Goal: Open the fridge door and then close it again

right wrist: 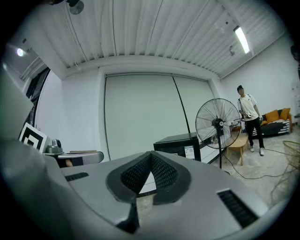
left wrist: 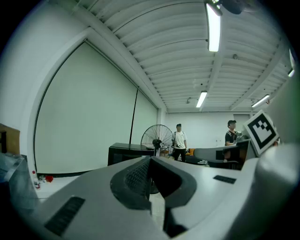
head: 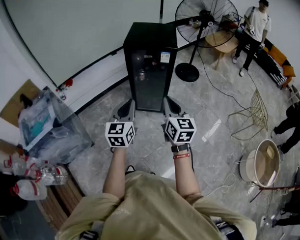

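Far left on the floor, only the head view takes in a cardboard box (head: 19, 99), a clear plastic bag (head: 52, 128) and a few water bottles (head: 36, 175); neither gripper view reaches them. Next comes the left gripper (head: 127, 107), held level, its jaws clenched together on nothing, as its own view (left wrist: 150, 161) shows plainly. That view also catches the other gripper's marker cube (left wrist: 261, 131) and two people standing at the back, one in a white top (left wrist: 179, 138) and one in dark (left wrist: 230, 133).

Dead ahead stands the one black fridge (head: 150, 68), near both jaw tips but apart from them, its glass door (head: 149, 82) shut. The right gripper (head: 170, 105) sits beside its twin, jaws likewise pressed shut and empty in its own view (right wrist: 151, 157), where the fridge (right wrist: 180, 143) lies just right of the jaws.

Further right there is one pedestal fan (head: 205, 16), one wooden stool (head: 223, 43) and one wire chair (head: 255, 111), and only the head view shows one pale tub (head: 262, 162). The right gripper view shows a single person (right wrist: 248, 112), not two
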`<control>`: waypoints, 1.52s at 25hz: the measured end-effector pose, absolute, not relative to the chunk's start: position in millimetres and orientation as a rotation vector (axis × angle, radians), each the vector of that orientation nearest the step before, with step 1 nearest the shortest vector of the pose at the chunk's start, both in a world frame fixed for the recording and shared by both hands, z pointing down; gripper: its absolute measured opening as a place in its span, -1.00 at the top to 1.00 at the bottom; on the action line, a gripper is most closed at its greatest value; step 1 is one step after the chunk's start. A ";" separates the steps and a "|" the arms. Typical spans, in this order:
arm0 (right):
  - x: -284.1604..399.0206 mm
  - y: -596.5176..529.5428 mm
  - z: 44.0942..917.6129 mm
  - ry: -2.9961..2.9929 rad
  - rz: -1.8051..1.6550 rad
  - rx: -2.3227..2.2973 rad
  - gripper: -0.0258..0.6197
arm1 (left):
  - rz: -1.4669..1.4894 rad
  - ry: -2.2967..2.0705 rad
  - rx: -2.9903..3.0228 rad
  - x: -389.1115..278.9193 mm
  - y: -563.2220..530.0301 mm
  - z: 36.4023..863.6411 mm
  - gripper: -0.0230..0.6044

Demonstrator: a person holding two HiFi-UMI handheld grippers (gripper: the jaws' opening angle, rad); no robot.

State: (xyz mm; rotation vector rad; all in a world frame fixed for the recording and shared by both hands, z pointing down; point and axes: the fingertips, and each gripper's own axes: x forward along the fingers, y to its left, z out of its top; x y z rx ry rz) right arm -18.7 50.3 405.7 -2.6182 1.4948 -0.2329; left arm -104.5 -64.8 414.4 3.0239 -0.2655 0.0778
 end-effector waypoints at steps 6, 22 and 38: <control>-19.1 46.4 417.9 1.500 -0.271 -2.603 0.85 | 0.095 -0.268 3.003 -108.3 -64.8 426.2 0.87; 55.3 -93.8 435.5 1.492 -0.287 -2.598 0.84 | 0.139 -0.166 2.982 -28.8 -203.6 453.9 0.87; 172.6 -296.6 436.8 1.641 -0.272 -2.755 0.60 | 0.231 -0.016 2.925 90.6 -399.9 491.8 0.86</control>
